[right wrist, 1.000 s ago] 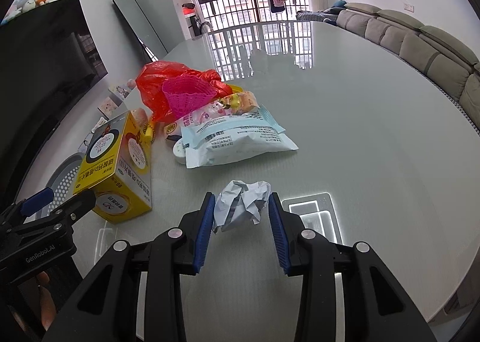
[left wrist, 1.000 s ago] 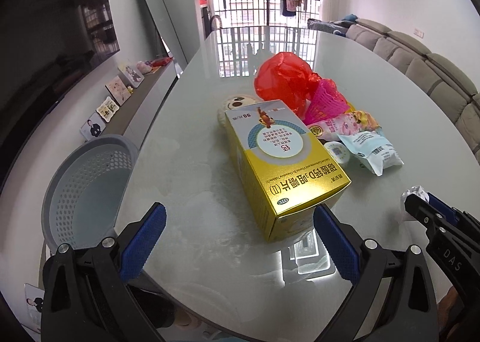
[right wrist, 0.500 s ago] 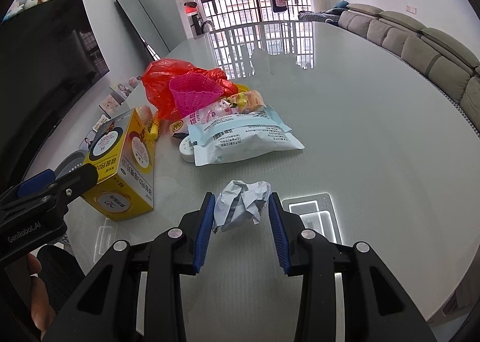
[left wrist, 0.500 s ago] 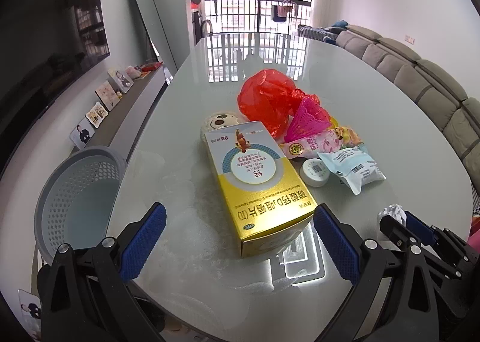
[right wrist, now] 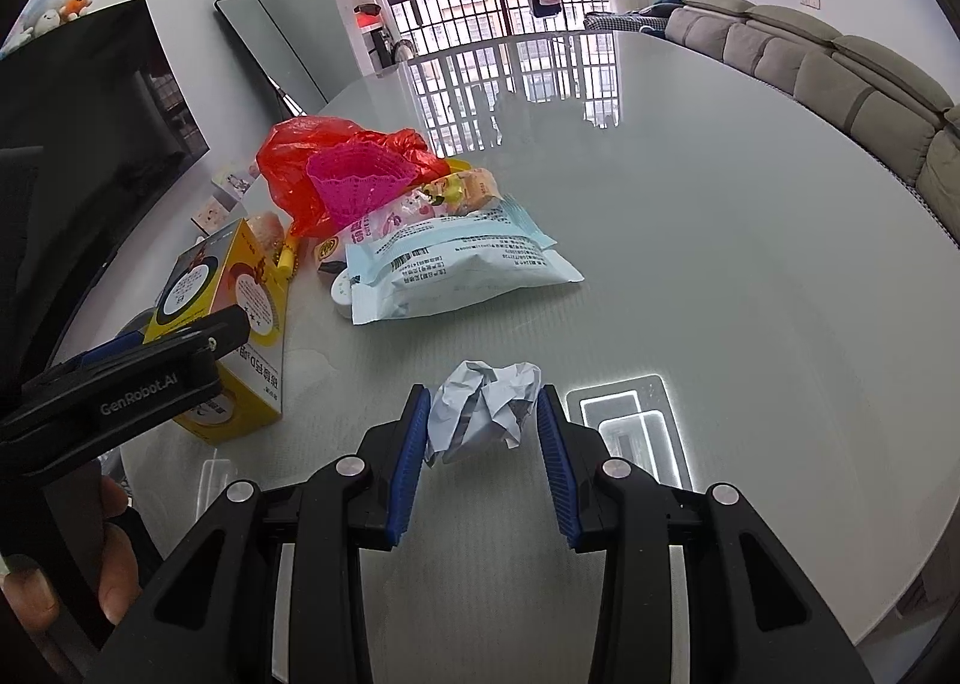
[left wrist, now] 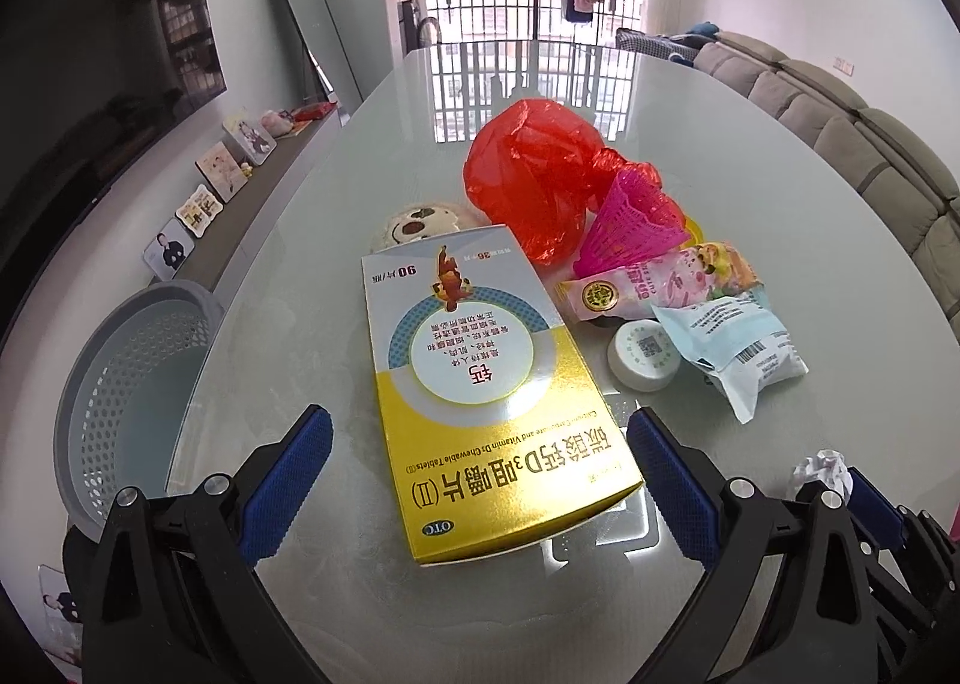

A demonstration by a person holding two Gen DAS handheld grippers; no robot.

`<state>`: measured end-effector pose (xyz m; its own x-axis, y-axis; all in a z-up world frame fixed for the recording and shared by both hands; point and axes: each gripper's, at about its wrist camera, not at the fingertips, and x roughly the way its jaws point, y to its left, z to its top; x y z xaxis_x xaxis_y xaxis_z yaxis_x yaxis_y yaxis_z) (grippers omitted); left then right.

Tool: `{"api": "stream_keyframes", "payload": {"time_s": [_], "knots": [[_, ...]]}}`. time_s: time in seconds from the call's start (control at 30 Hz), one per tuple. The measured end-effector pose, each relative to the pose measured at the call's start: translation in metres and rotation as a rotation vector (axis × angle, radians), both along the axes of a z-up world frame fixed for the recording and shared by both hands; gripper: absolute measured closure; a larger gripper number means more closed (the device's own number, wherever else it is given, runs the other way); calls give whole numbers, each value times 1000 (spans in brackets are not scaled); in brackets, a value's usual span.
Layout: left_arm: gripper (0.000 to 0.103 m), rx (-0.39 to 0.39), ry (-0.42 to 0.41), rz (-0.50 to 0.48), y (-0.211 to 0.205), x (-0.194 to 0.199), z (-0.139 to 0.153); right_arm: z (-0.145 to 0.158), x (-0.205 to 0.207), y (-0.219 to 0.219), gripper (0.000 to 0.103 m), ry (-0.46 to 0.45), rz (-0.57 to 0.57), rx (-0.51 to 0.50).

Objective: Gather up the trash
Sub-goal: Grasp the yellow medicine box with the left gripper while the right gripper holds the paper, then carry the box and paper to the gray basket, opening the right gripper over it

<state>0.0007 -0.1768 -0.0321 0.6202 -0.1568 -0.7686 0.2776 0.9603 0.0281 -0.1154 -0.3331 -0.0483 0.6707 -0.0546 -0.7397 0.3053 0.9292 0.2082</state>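
Between the left tongs (left wrist: 480, 468), spread wide and empty, lay the yellow box (left wrist: 480, 384) on the counter (left wrist: 750, 156), its long axis running away from them. The right tongs (right wrist: 483, 432) were clenched on crumpled paper (right wrist: 480, 408). Since a second earlier, the left tongs had backed off and the box's near end had swung leftward between them.

Yellow-and-white medicine box (left wrist: 480, 384) with blue dotted arc; red plastic bag (left wrist: 534, 168); pink mesh cone (left wrist: 630, 225); pale blue packet (right wrist: 444, 270); grey perforated basket (left wrist: 126, 390); white crumpled paper (right wrist: 483, 408).
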Motion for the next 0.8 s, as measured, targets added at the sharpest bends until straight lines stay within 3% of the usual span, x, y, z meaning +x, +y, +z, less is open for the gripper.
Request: {"api": "stream_keyframes", "payload": {"time_s": [0.6, 0.67, 0.73, 0.8], "knots": [[7, 52, -33, 36, -4, 14, -23, -7, 5, 3, 67, 12, -5, 7], [13, 45, -35, 31, -4, 15, -23, -7, 6, 4, 67, 13, -3, 5], [27, 43, -26, 24, -4, 16, -24, -6, 6, 5, 67, 12, -3, 4], [30, 41, -22, 18, -4, 15, -25, -5, 6, 6, 67, 12, -3, 3]]}}
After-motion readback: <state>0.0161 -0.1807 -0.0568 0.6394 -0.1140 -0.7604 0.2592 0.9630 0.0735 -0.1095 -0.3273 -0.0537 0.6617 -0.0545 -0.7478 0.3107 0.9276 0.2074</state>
